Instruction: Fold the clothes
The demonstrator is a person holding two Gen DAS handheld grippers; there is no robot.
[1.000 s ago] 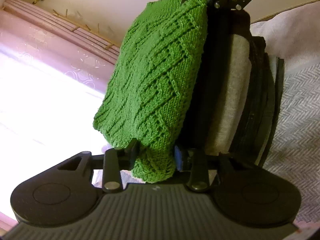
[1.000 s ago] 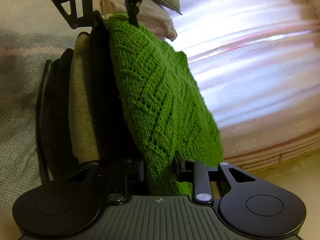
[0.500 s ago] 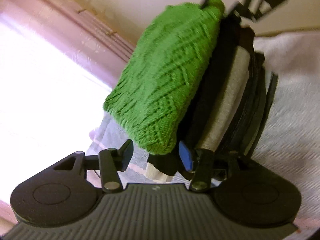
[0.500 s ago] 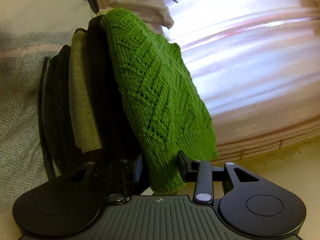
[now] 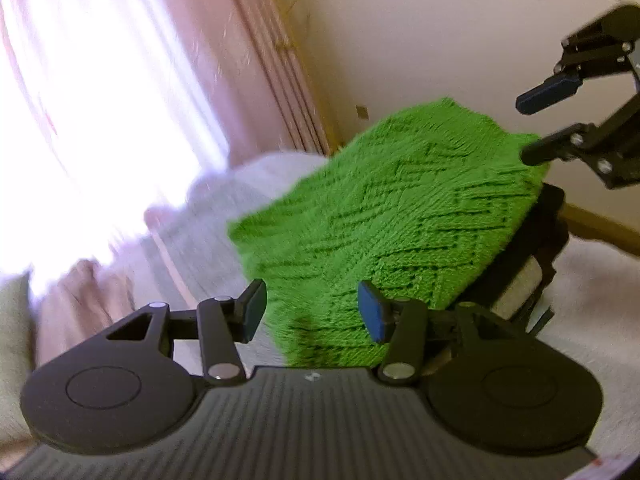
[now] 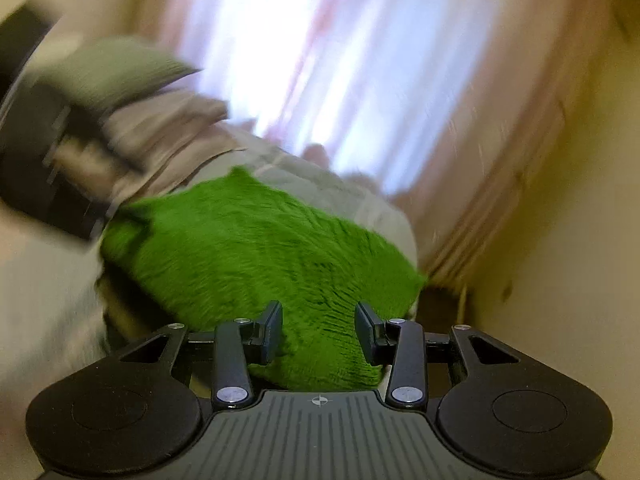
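Observation:
A folded green knitted sweater [image 5: 400, 208] lies on top of a stack of dark and beige folded clothes [image 5: 532, 276] on the bed. My left gripper [image 5: 312, 308] hovers open over the sweater's near edge, its pads clear of the knit. In the same view my right gripper [image 5: 524, 130] hangs open over the sweater's far corner. In the blurred right wrist view, that gripper [image 6: 320, 330] stands open above the sweater [image 6: 260, 252], with nothing pressed between its pads.
The stack rests on a pale herringbone bedcover [image 5: 592, 288]. A bright pink curtain [image 5: 100, 120] hangs beyond the bed, with a cream wall [image 5: 420, 40] beside it. Grey-green and pink pillows [image 6: 132, 68] lie at the bed's head, blurred.
Both grippers have let go of the sweater's ends, risen and rolled to level. The sweater now lies free on the stack, below the jaws.

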